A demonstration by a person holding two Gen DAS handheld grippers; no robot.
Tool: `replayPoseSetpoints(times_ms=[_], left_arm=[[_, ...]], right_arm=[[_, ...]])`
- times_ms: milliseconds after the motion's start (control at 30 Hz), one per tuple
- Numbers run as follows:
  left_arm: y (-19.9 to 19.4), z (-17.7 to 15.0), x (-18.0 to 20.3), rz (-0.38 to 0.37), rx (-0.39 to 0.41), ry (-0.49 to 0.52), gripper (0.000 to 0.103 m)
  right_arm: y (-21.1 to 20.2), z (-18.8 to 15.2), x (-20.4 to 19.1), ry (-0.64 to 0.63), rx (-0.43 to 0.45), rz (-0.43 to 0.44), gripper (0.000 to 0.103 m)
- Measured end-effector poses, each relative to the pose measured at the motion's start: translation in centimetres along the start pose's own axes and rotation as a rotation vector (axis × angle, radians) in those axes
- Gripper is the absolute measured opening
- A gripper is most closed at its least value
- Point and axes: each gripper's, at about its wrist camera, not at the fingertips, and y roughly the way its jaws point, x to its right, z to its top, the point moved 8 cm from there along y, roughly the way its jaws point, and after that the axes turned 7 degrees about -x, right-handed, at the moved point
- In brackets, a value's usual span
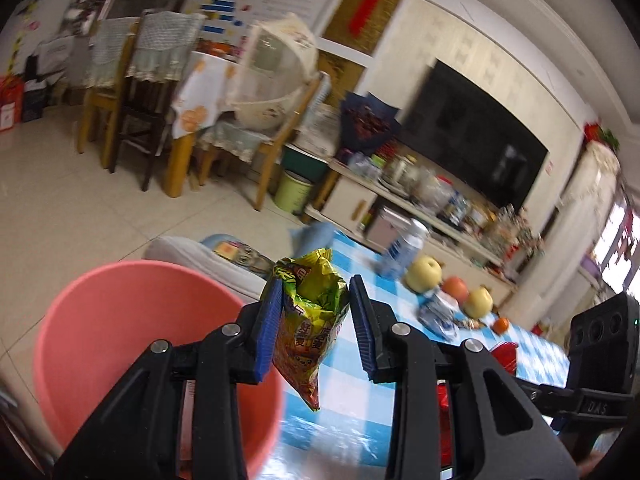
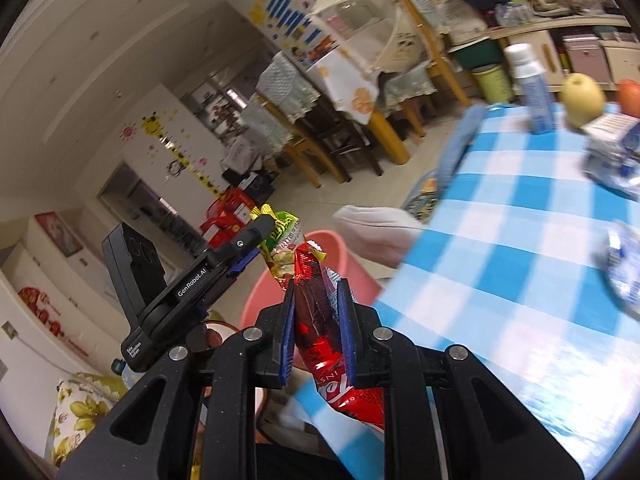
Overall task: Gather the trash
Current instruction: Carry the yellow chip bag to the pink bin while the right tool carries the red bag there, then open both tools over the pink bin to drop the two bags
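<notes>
1. Left tongs [image 1: 314, 328], nearest my lens, clamped on a yellow-green wrapper [image 1: 310, 320], held at the rim of the pink bucket [image 1: 120, 344].
2. Right tongs [image 2: 318, 332] clamped on a red wrapper [image 2: 320, 320], beside the bucket, at the table [image 2: 520, 280] edge.
3. On the checked table I see a bottle [image 1: 404, 250], fruit [image 1: 424, 274] and a blue-white wrapper [image 1: 438, 314].
</notes>
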Motion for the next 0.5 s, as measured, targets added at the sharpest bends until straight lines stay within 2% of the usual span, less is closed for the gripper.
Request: replayPoseSetpoints(times_ms=[233,400,433,500], left_arm=[[-0.7,1.3,-5.1,0.075,0.015,-0.110,0.036],[-0.3,1.4,-8.1,0.133,-0.012,-0.180,0.036],[-0.3,1.3,-8.7,0.150,-0.020,-0.197,0.036],[-0.3,1.4,-9.8,0.191,-0.025,-0.218,0.041]], right_arm=[[6.4,1.9,-4.0,-0.051,-0.050,0.035,0.020],[9.8,2.8,-5.8,-0.067,-0.066,0.050,0.021],[10.5,2.9,-6.0,-0.071,-0.070,0.043,0.023],[11.7,2.9,-5.8,-0.065,-0.076,0.025,0.024]])
